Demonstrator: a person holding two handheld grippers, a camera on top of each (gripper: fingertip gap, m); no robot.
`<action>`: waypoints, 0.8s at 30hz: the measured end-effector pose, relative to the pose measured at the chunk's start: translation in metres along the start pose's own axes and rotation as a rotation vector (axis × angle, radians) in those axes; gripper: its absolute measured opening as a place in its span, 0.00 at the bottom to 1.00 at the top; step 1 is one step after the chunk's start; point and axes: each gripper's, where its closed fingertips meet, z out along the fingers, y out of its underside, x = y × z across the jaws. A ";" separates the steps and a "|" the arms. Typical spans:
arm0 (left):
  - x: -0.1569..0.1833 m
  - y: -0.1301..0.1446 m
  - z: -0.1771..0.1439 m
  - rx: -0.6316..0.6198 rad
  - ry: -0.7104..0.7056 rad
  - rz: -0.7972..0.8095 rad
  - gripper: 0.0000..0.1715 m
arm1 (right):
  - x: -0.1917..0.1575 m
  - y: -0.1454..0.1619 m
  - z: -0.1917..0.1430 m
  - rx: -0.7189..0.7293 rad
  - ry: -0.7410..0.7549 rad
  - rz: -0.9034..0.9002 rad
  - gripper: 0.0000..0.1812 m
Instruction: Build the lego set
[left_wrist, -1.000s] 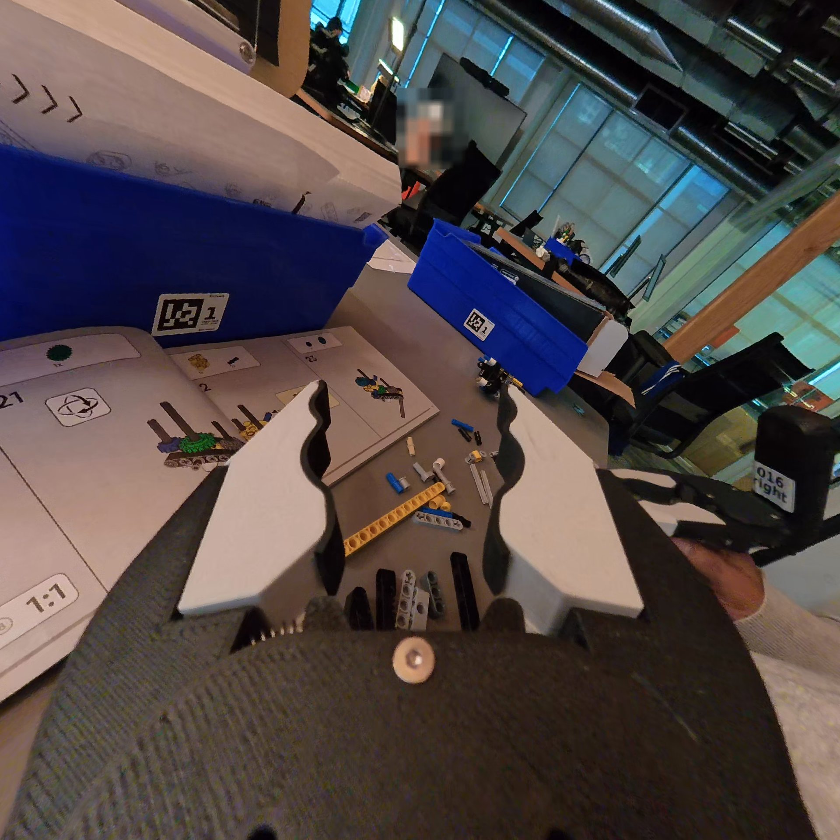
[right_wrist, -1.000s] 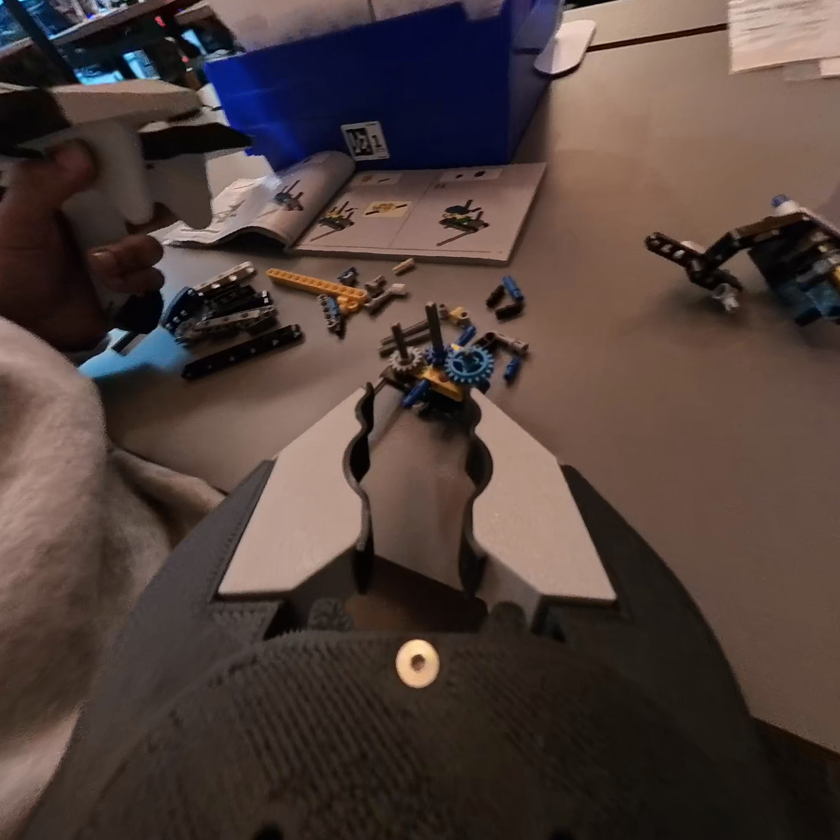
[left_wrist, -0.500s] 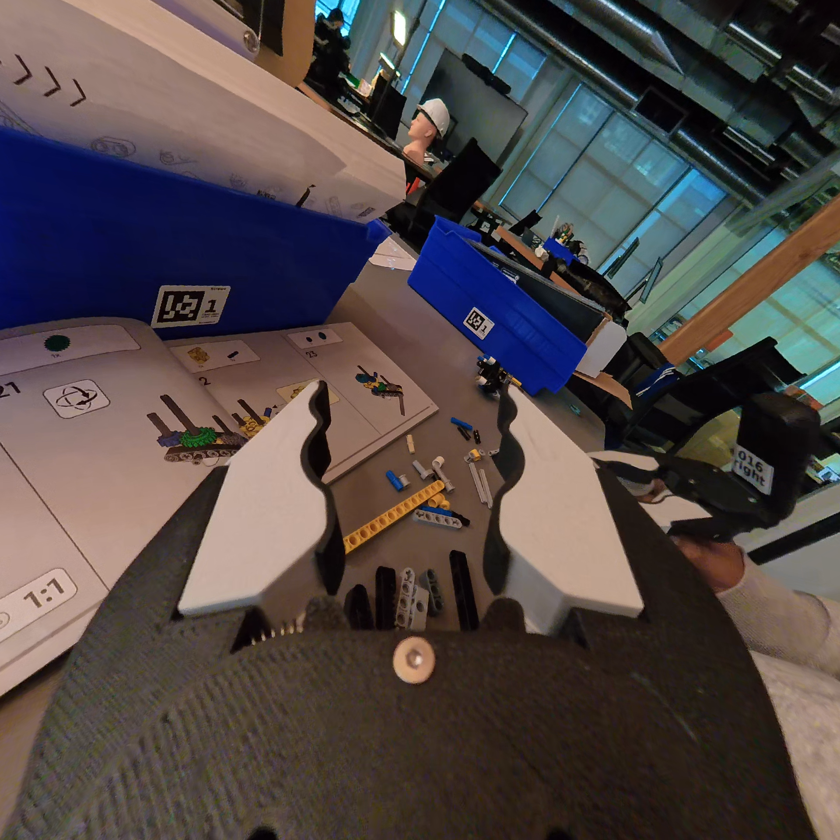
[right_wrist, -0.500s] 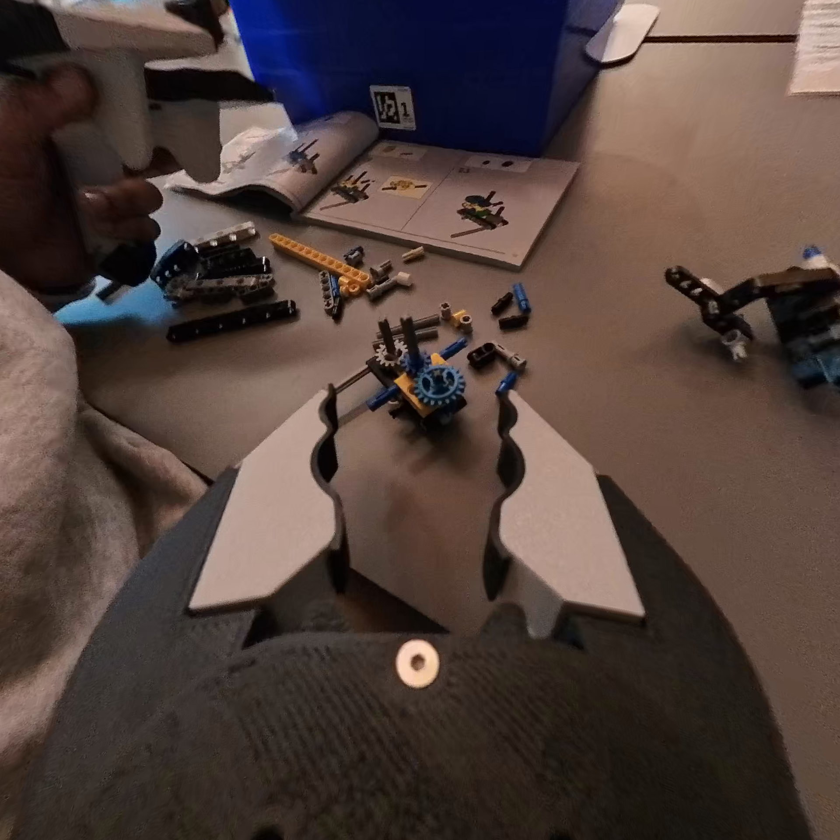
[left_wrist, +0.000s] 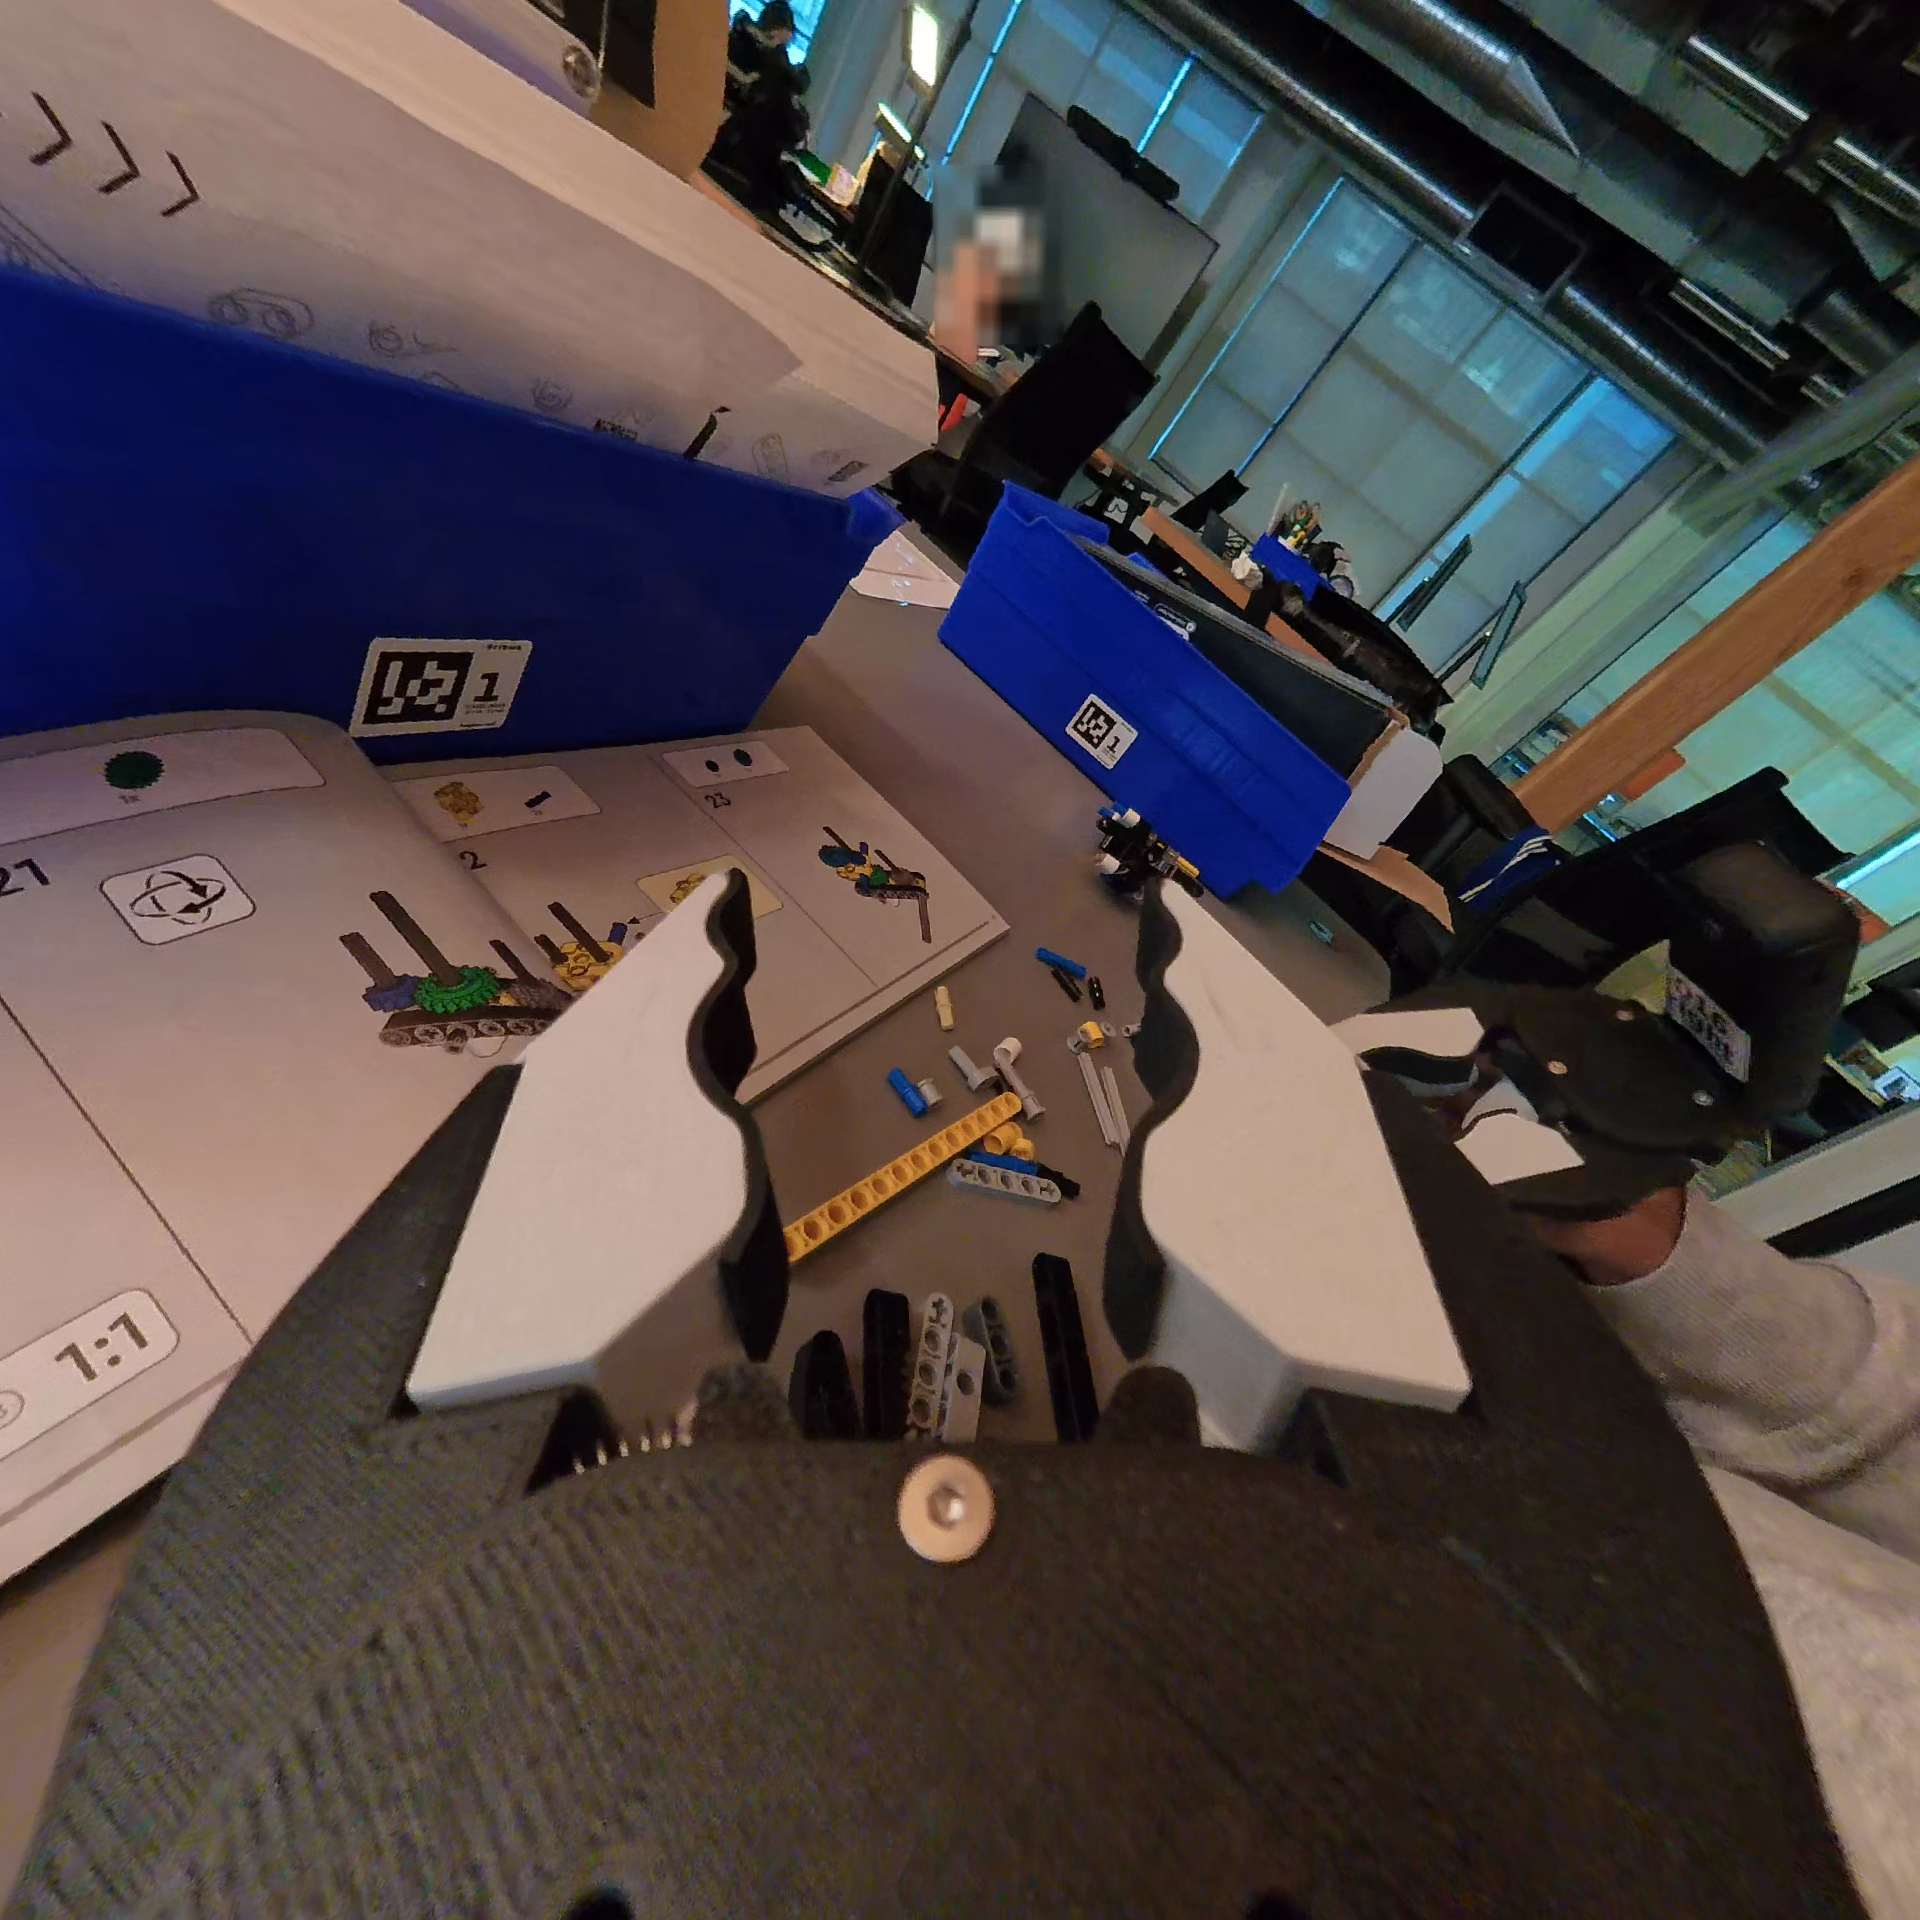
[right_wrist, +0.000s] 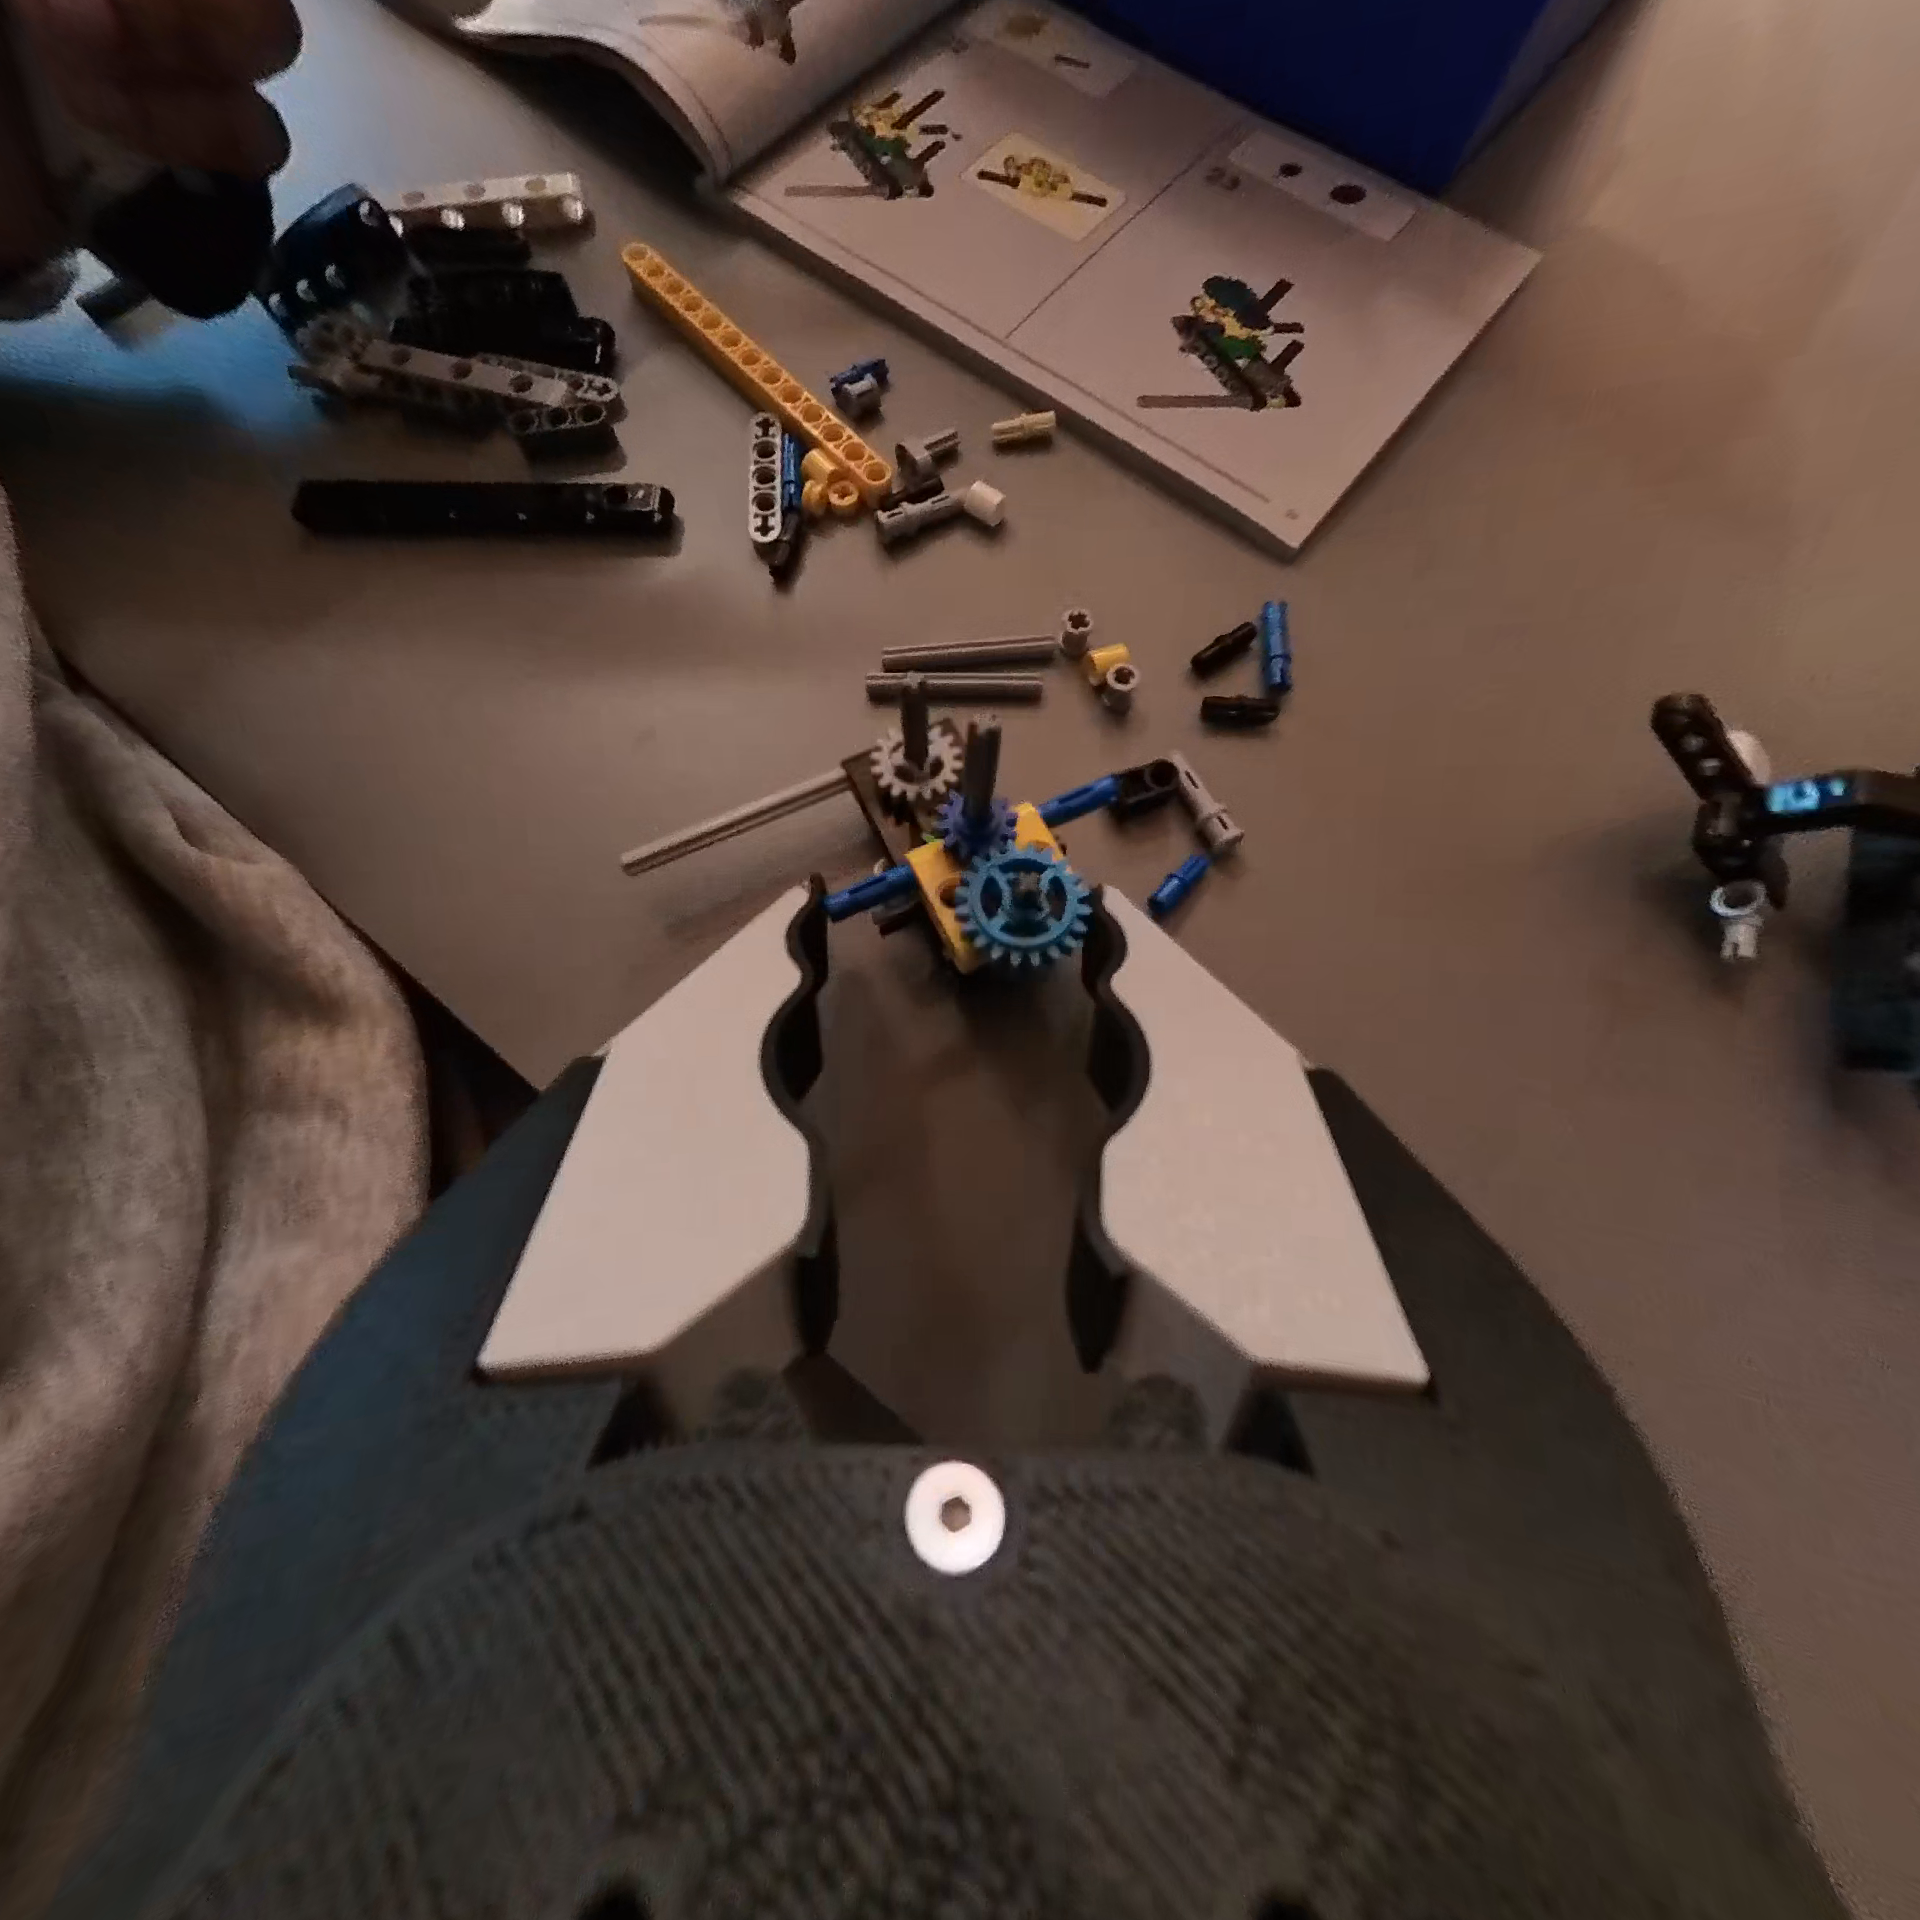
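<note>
The right gripper (right_wrist: 956, 925) hangs low over the grey table (right_wrist: 1507, 1091), and its two pale fingers (right_wrist: 717, 1122) are partly open with a gap between them. Right at the tips sits the small gear build (right_wrist: 977, 862), a yellow block with a big blue gear (right_wrist: 1023, 899) on its front, a small purple gear behind that, a grey gear farther back, and dark sticks that point up. The tips are just beside the build, one on each side, but I cannot tell if they touch it, and they do not seem to squeeze it. The left gripper (left_wrist: 940, 940) is wide open and holds nothing. Between its fingers, down on the table, lie a long yellow beam (left_wrist: 894, 1179), some black and grey beams (left_wrist: 935, 1351) side by side, and small blue, grey and black pins. The open instruction booklet (left_wrist: 260, 987) lies to the left of these parts, right in front of a big blue bin (left_wrist: 312, 540). A second blue bin (left_wrist: 1143, 696) stands farther off, with another small build (left_wrist: 1138, 847) on the table near it. In the right wrist view, a dark build with a bit of blue (right_wrist: 1766, 821) sits well apart at the right edge. A light grey sleeve (right_wrist: 156, 1039) fills the left side there.
</note>
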 end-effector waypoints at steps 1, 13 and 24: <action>0.000 0.000 0.000 -0.001 0.001 -0.001 0.43 | 0.001 -0.001 -0.001 0.015 0.005 0.020 0.27; 0.002 0.001 0.000 -0.006 0.004 0.001 0.43 | 0.015 -0.012 -0.026 0.233 -0.067 0.357 0.27; 0.032 0.018 0.009 -0.092 0.143 0.062 0.43 | 0.018 -0.037 -0.023 0.184 -0.231 0.701 0.26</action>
